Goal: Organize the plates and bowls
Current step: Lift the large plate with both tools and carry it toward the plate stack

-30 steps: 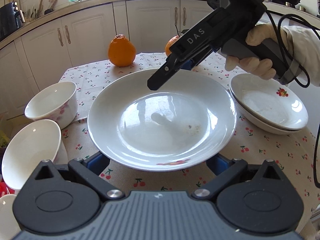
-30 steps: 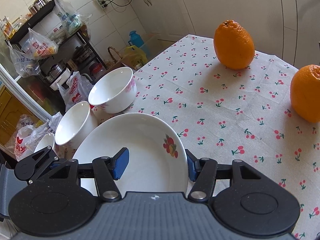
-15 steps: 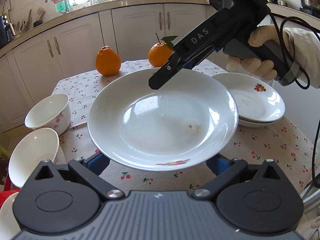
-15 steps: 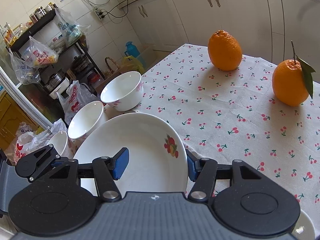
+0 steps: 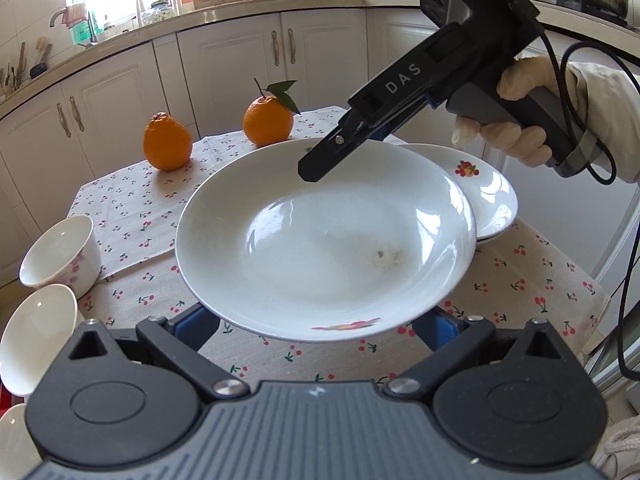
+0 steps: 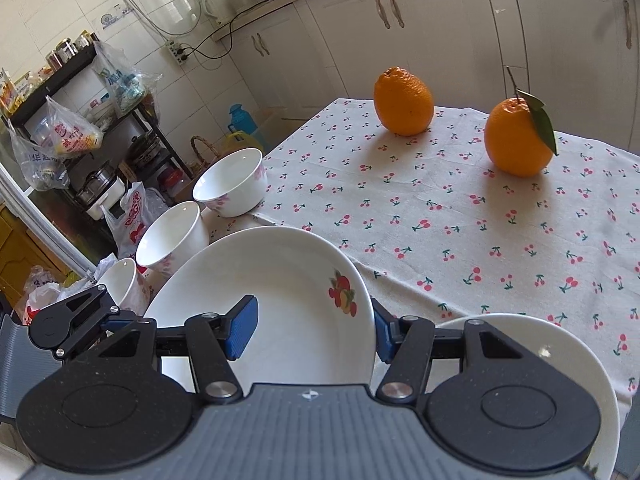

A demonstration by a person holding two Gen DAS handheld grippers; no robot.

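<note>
Mid-task: plate lifted at frame centre, rim pinched by right gripper, jaws part-open; left gripper beneath, grip unclear. Stack at right; bowls left unsorted.

White plate lifted above cherry tablecloth, right gripper at far rim, two oranges behind

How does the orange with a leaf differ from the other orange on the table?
The orange with a leaf is round and keeps a thin stem and a green leaf; the other orange has no stem or leaf. The other orange is more pear-shaped, with a raised bump on top. In the right wrist view the leafed one stands nearer the camera and further right. Both rest on the cherry-print tablecloth, apart from each other and from the dishes.
</note>
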